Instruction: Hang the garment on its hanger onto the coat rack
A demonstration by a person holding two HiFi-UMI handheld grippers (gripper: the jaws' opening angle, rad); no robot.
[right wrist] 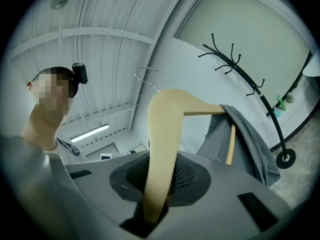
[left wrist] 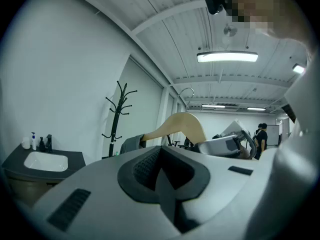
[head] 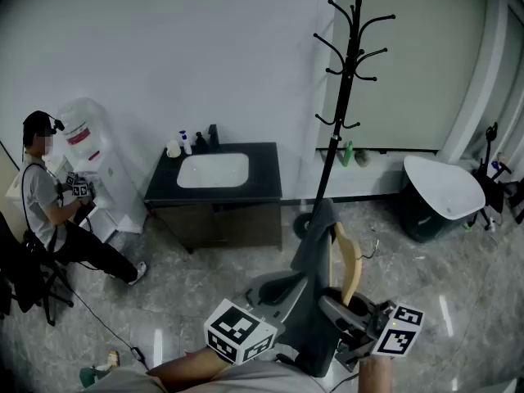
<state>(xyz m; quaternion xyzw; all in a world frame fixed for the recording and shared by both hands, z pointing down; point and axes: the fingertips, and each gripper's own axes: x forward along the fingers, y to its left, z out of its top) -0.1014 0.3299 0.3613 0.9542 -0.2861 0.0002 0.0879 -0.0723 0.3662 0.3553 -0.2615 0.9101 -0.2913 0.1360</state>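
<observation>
A wooden hanger (head: 350,262) carries a grey garment (head: 313,244) draped over one arm, low in the head view. My right gripper (head: 344,305) is shut on the hanger's bare arm. In the right gripper view the hanger (right wrist: 167,134) rises from between the jaws of that gripper (right wrist: 159,181), its metal hook (right wrist: 145,76) is on top, and the garment (right wrist: 245,141) hangs to the right. My left gripper (head: 282,289) is beside the garment, and its jaws (left wrist: 162,176) are shut on nothing. The black coat rack (head: 352,72) stands beyond, apart from the hanger.
A dark sink cabinet (head: 214,211) with a white basin stands against the wall left of the rack. A seated person (head: 45,203) is at the far left by a white dispenser (head: 90,150). A dark bin with a white lid (head: 442,191) sits right of the rack.
</observation>
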